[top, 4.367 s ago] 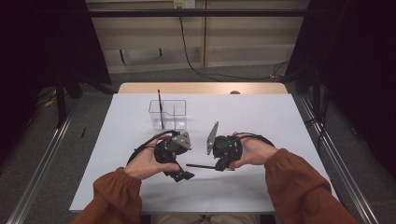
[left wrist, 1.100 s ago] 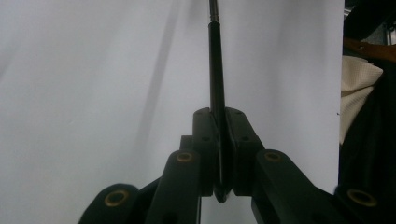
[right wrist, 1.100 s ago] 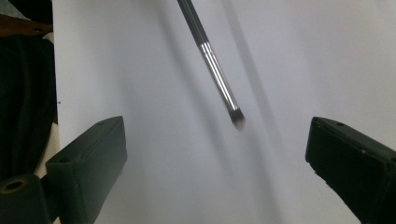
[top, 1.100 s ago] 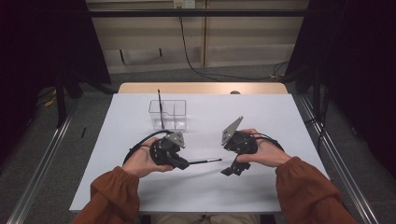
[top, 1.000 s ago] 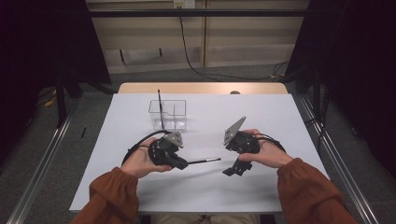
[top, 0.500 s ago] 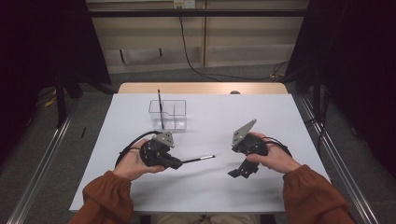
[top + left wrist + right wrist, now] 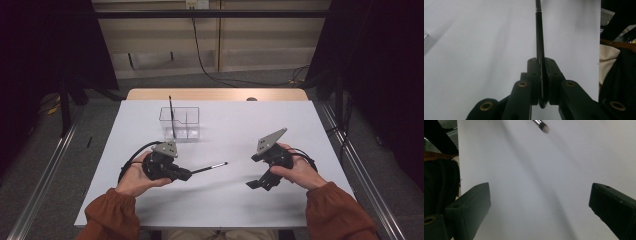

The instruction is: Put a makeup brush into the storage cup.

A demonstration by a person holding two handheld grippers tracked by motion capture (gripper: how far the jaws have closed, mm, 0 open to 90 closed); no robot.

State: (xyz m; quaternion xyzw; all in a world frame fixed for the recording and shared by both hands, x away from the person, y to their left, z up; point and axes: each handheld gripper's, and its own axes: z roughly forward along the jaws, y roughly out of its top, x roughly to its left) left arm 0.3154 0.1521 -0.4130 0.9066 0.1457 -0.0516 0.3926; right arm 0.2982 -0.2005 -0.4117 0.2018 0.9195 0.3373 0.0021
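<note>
High view: left tongs (image 7: 186,174) clamp a thin, light, stiff brush (image 7: 209,168) by its handle end, level above the table (image 7: 300,125); hold near the middle. Right tongs (image 7: 260,183) gape empty.

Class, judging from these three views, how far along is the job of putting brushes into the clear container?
Done: one brush stands in the clear container. In hand: the left gripper is shut on a second brush, held roughly level above the table. Left: standing it in the container. The right gripper is open, holding nothing.
</note>
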